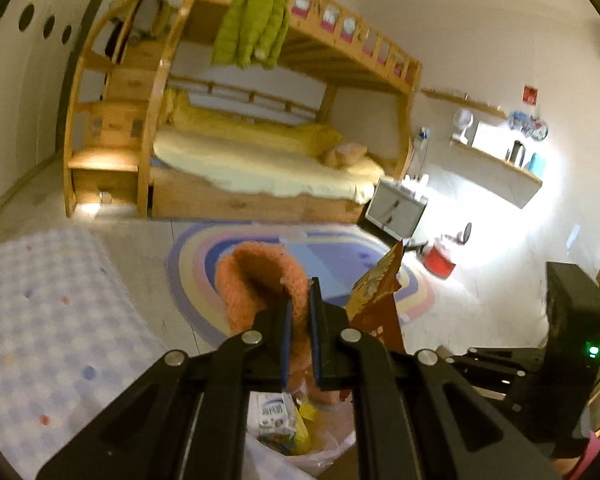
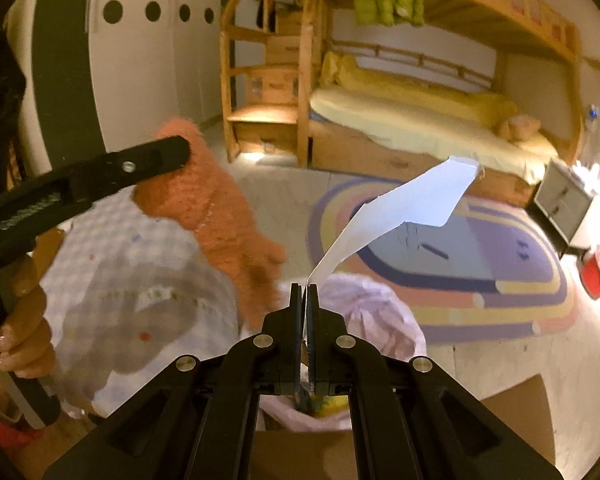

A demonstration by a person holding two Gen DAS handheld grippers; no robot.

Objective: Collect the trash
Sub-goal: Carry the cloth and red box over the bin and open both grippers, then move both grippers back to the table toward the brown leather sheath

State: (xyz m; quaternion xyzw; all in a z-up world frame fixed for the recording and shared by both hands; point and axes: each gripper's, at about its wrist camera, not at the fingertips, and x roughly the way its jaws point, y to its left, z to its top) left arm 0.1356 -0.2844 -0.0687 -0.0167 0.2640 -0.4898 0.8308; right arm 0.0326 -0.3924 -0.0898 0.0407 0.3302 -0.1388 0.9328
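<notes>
Over the trash bag (image 2: 376,304): left gripper (image 1: 299,312) clamps an orange fuzzy sock (image 1: 256,280), right gripper (image 2: 305,300) pinches a wrapper (image 2: 404,204) (drop comes next, I'd say).

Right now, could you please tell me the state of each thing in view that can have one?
Left claw: shut on the orange fuzzy cloth.
Right claw: shut on the wrapper, held above the bag.
Trash bag: open, with a carton and yellow scraps inside.
Green jacket: hanging from the bunk bed rail.
</notes>
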